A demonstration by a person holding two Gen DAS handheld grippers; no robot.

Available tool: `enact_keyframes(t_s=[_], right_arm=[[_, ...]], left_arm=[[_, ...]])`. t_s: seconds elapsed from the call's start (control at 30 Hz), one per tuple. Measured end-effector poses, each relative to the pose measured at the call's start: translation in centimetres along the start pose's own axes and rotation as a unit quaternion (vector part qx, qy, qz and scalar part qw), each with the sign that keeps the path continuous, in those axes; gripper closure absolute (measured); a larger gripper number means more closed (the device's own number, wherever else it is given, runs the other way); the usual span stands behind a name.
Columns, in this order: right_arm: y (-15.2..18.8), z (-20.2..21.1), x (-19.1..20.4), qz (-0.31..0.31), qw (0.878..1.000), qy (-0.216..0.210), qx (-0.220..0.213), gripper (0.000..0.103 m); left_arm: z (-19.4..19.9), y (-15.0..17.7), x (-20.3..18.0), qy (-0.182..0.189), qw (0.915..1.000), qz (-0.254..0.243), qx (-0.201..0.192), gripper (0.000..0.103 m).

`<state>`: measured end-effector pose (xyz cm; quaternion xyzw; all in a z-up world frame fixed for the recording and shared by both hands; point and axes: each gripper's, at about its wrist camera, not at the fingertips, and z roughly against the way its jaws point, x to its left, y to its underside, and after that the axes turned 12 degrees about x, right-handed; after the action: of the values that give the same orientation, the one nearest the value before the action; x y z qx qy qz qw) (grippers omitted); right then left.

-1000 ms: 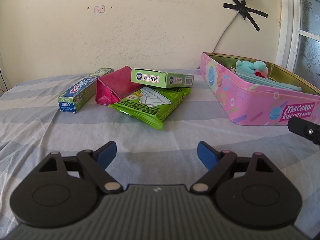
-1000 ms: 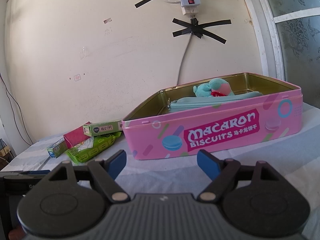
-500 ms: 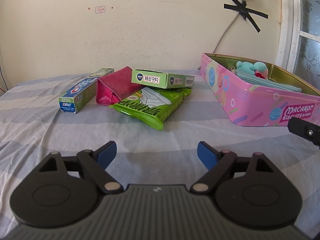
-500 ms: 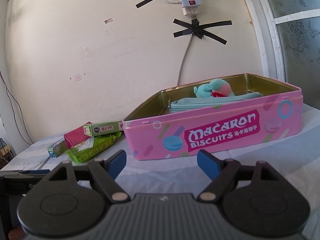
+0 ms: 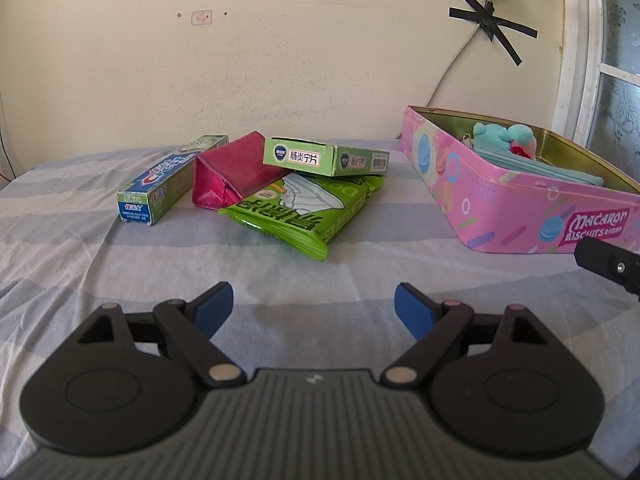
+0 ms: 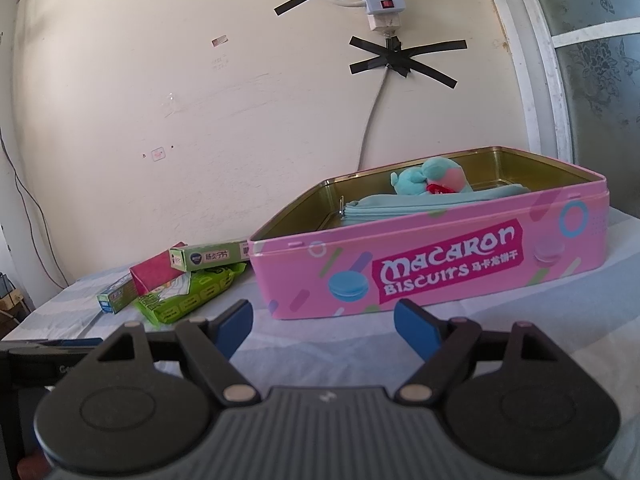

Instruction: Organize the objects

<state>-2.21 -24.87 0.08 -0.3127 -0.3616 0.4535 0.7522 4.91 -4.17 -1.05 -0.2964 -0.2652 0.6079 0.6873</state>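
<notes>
We note both the left hand-held gripper [image 5: 314, 308] and the right hand-held gripper [image 6: 322, 320] with jaws spread apart and holding nothing, low over a bed [image 5: 280, 276] with a striped sheet. The pink tin [image 6: 440, 268] hides most of the teal pouch [image 6: 420, 206] and plush toy [image 6: 424, 176] inside it. Left of the tin lie a toothpaste box [image 5: 160, 188], red pouch [image 5: 236, 176], green packet [image 5: 308, 212] partly under a medicine box [image 5: 320, 157]; behind, a cream wall [image 5: 280, 60] with a taped cord [image 6: 372, 120].

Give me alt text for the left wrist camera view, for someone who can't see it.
The open left gripper hovers over a striped sheet, holding nothing. Ahead lie a toothpaste box, a red pouch, and a green medicine box resting on a green snack bag; an open pink biscuit tin sits to the right.
</notes>
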Motion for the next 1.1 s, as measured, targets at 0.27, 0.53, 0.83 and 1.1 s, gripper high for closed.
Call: enact_keyframes(t_s=[0.27,0.53,0.83,1.1], right_arm=[[0.1,-0.2,1.3,0.035,0.999,0.01,0.006,0.022],[-0.4,-2.2,6.6,0.106,0.993,-0.041,0.038,0.023],[-3.4,-7.1,14.4,0.231,0.972,-0.037,0.023,0.023],[-6.6,-15.4,18.5,0.356,0.93,0.065,0.069,0.027]], left_arm=[[-0.2,-0.3,1.3,-0.001,0.9995,0.02,0.024,0.014],[1.0,-0.2,7.9,-0.074,0.9963,0.044,-0.005,0.013],[0.7,-0.1,14.7,-0.052,0.9862,0.157,0.0,0.013],[1.6,0.2,14.2,-0.04,0.9886,0.14,-0.04,0.014]])
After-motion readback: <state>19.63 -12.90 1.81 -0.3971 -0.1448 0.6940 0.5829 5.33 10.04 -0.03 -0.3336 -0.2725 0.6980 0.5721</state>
